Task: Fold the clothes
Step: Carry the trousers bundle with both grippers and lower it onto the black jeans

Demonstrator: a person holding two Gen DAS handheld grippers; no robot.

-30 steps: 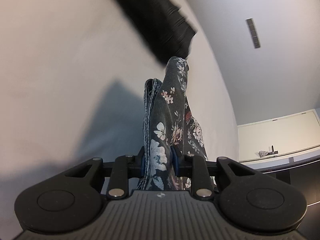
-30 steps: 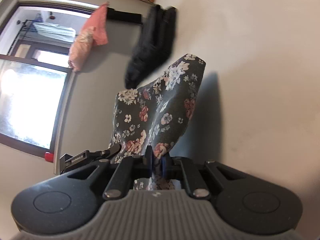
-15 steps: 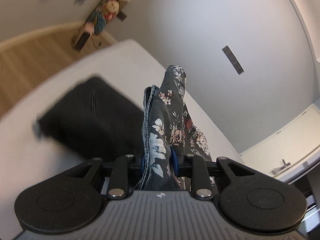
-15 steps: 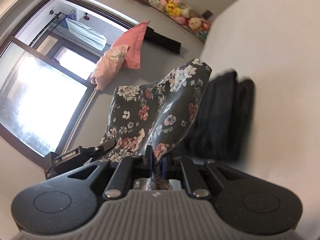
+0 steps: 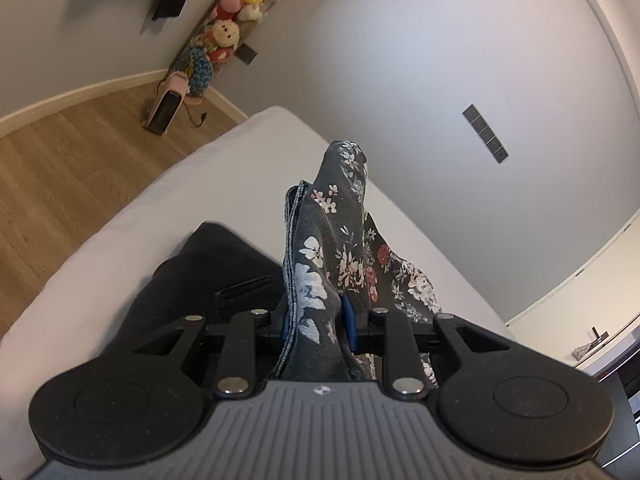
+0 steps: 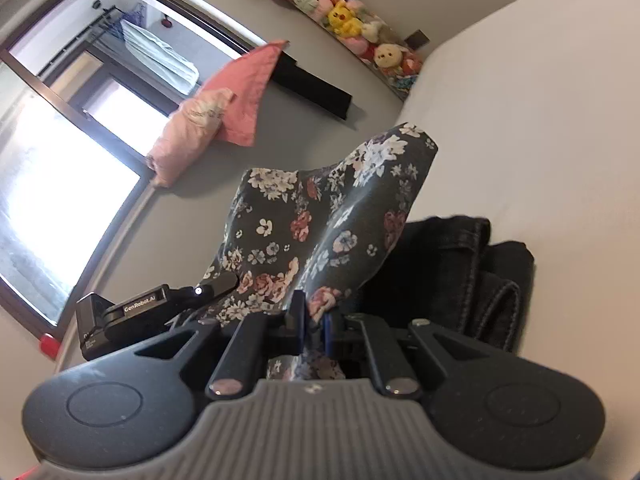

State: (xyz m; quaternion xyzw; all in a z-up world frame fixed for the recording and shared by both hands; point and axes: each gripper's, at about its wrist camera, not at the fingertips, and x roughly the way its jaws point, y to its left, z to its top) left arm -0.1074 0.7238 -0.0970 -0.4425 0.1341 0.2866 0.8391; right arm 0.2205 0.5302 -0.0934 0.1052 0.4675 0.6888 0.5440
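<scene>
A dark grey floral garment (image 5: 336, 240) is lifted above the white bed (image 5: 224, 168), folded into thick layers. My left gripper (image 5: 318, 316) is shut on one bunched edge of it. In the right wrist view the same floral garment (image 6: 320, 216) spreads between both tools, and my right gripper (image 6: 314, 318) is shut on another edge. The left gripper (image 6: 152, 312) shows there at lower left, behind the cloth. Folded black jeans (image 5: 208, 272) lie on the bed just under and beyond the floral piece, also seen as the black jeans (image 6: 460, 264) to its right.
The white bed (image 6: 520, 112) ends near a wooden floor (image 5: 72, 160) with a small heater (image 5: 168, 104). A hanging net of plush toys (image 5: 232, 28) fills the wall corner. Pink cloths (image 6: 216, 112) hang by a bright window (image 6: 48, 184).
Both grippers carried the floral garment sideways across the bed and rolled a little. The black jeans, far off before, now lie directly beneath it. The grips are unchanged.
</scene>
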